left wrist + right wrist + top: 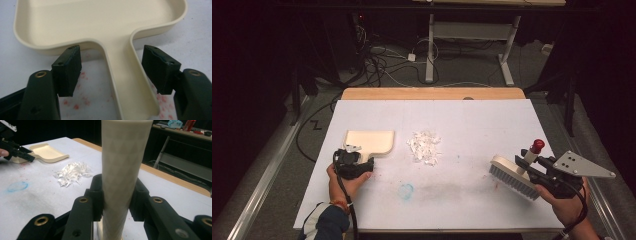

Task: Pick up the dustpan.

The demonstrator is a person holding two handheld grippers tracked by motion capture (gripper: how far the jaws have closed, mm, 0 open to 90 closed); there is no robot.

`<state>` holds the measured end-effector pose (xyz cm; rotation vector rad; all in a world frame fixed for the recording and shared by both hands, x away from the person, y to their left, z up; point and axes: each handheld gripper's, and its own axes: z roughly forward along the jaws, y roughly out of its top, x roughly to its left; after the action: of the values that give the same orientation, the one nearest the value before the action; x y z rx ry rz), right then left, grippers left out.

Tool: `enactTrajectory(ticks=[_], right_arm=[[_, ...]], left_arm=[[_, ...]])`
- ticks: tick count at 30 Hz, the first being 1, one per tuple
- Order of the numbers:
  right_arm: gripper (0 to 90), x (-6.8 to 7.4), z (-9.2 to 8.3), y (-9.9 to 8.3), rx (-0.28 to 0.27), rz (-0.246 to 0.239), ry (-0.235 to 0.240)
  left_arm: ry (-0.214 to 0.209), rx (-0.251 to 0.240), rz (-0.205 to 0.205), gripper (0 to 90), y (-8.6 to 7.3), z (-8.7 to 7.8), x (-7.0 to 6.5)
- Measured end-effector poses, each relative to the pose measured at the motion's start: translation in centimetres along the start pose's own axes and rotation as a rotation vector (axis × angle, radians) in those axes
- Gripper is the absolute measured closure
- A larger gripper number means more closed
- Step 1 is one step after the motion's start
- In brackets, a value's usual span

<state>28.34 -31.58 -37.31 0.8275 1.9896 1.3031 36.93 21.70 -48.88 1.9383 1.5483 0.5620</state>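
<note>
Right now the left tool (pixel 362 162) sits at the near left of the white tabletop (pixel 472 120), its jaws either side of the handle of a cream dustpan (pixel 369 141). From the left gripper view, the dustpan (pixel 100 22) lies flat with its tray away from the camera and its handle running back between the two black jaws. Both pads stand clear of the handle, with a gap on each side, so the left tool (pixel 112 72) is partly open and grips nothing yet. Red specks mark the tabletop (pixel 10 62) under the jaws.

Over on the near right, the right tool (pixel 532 170) is clamped on the pale handle of a brush (pixel 514 177). The brush head rests with its bristles toward the person, and the handle, tipped by a red cap, tilts up and away. In the right gripper view the jaws of the right tool (pixel 116 197) press tight on both sides of the brush (pixel 122 165) handle, which rises straight up the middle.

Between the two, a small pile of white paper scraps (pixel 424 146) lies near the middle of the tabletop, just right of the dustpan and well apart from the brush. A faint blue smudge (pixel 406 190) sits nearer the person.
</note>
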Motion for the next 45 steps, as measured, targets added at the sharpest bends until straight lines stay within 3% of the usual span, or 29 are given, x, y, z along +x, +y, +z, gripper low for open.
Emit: enactTrajectory(ticks=[2,5,8,13,17,20,26,33,35,36,38,45], right_arm=[[69.7,0.0,0.0,0.0,0.005,0.004,-0.001],[69.7,-0.1,0.0,0.0,0.002,0.002,-0.002],[69.7,-0.1,-0.1,0.0,0.003,0.001,-0.002],[69.7,-0.2,0.0,0.0,0.003,0.001,0.0],[69.7,-0.3,0.0,-0.1,0.003,0.005,-0.003],[69.7,-0.4,0.0,-0.1,-0.005,0.005,-0.008],[69.7,-0.6,-0.1,-0.2,-0.007,0.024,-0.038],[69.8,-1.1,0.0,-0.3,0.018,0.052,-0.061],[69.8,-1.1,0.0,-0.3,0.025,0.041,-0.058],[69.8,-1.1,0.0,-0.3,0.025,0.041,-0.058],[69.8,-1.2,0.2,-0.3,0.029,0.054,-0.056],[69.8,-1.0,0.8,-0.3,0.047,0.038,-0.044]], left_arm=[[-0.005,0.0,-0.004,36.7,0.3,0.1,0.2],[-0.012,0.001,-0.006,51.7,0.6,0.3,0.5],[-0.01,0.001,0.02,62.3,0.8,0.4,0.7],[-0.01,0.017,0.054,63.3,1.2,0.4,0.7],[0.001,0.031,0.101,63.5,1.5,-0.3,0.6],[-0.007,0.03,0.115,63.6,1.6,-0.9,0.7],[0.004,0.035,0.2,63.7,1.6,-3.4,0.7],[-0.035,0.041,0.234,63.7,1.1,-5.7,0.8],[-0.055,0.046,0.283,63.7,1.0,-7.3,0.3],[-0.055,0.046,0.283,63.7,1.0,-7.3,0.3],[-0.079,0.046,0.323,63.6,0.5,-8.7,-0.5],[-0.141,0.083,0.384,63.6,-1.6,-10.0,-2.0]])
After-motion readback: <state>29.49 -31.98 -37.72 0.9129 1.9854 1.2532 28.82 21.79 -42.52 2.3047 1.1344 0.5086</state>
